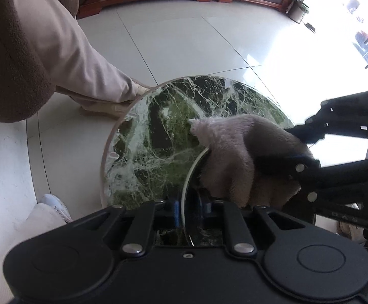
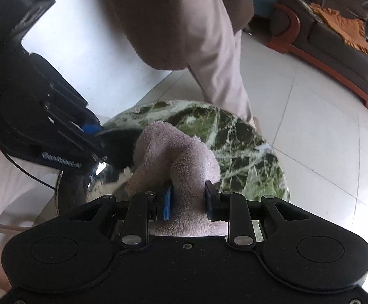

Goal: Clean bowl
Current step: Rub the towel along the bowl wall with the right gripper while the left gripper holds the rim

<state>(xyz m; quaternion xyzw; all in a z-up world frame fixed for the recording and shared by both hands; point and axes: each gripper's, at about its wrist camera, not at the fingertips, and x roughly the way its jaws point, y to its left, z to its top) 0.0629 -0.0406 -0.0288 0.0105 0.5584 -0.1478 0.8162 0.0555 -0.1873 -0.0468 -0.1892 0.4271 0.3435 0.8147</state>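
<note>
The bowl [image 1: 187, 174], a clear glass one, stood tilted on its rim-edge over the near edge of the round green marble tabletop [image 1: 158, 131], its thin rim pinched between the closed pads of the left gripper [image 1: 189, 211]. A fluffy pinkish-grey cloth [image 1: 234, 157] was stuffed into the bowl's mouth, and the right gripper [image 2: 187, 197] was clamped on a bunched fold of that cloth. The tabletop's far half lay bare to its curved edge, with pale tiled floor [image 1: 171, 38] open on all sides. The left wrist view alone showed the rim as a clean arc; the right wrist view gave only a dark, glinting stretch of bowl behind the cloth, plus a leather sofa [image 2: 336, 33] with an orange throw [image 2: 343, 27]. The person's trouser leg [image 2: 216, 58] stood just beside the tabletop's far edge. No lettering was legible.
</note>
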